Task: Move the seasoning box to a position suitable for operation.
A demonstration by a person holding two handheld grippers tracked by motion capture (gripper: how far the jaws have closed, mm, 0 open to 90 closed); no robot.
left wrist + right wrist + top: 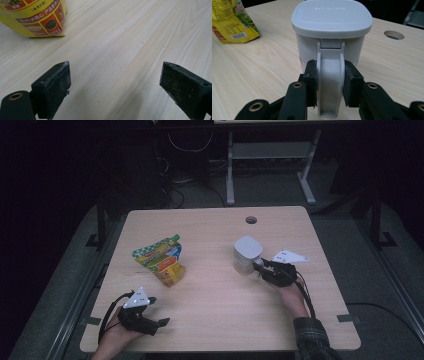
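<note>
The right gripper [329,85] is clamped on the handle [329,82] of a pale grey lidded container [332,32]. In the right gripper view its two black jaws press against either side of the flat, upright handle strip, which runs down the container's near wall from just under the lid [332,17]. The lid is closed and sits level. In the high view the right gripper [260,266] reaches in from the container's [247,254] right side, with the person's right hand [290,297] and a plaid sleeve [312,340] behind it.

The left gripper [115,82] has its jaws wide apart, holding nothing, with bare wood of the table [130,37] between them. In the left gripper view the yellow base of a snack bag [37,20] lies ahead of the jaws and off to their left, well clear of both pads. In the high view the left gripper [161,322] rests low near the table's [220,320] front edge, gripped by the person's left hand [117,335], and the snack bag [161,261] lies on the table beyond it, between the two grippers but nearer the left one.

From the right gripper, the bag [232,22] appears beyond and to the left of the container, apart from it. A round cable hole [394,35] in the tabletop lies beyond the container to the right.
</note>
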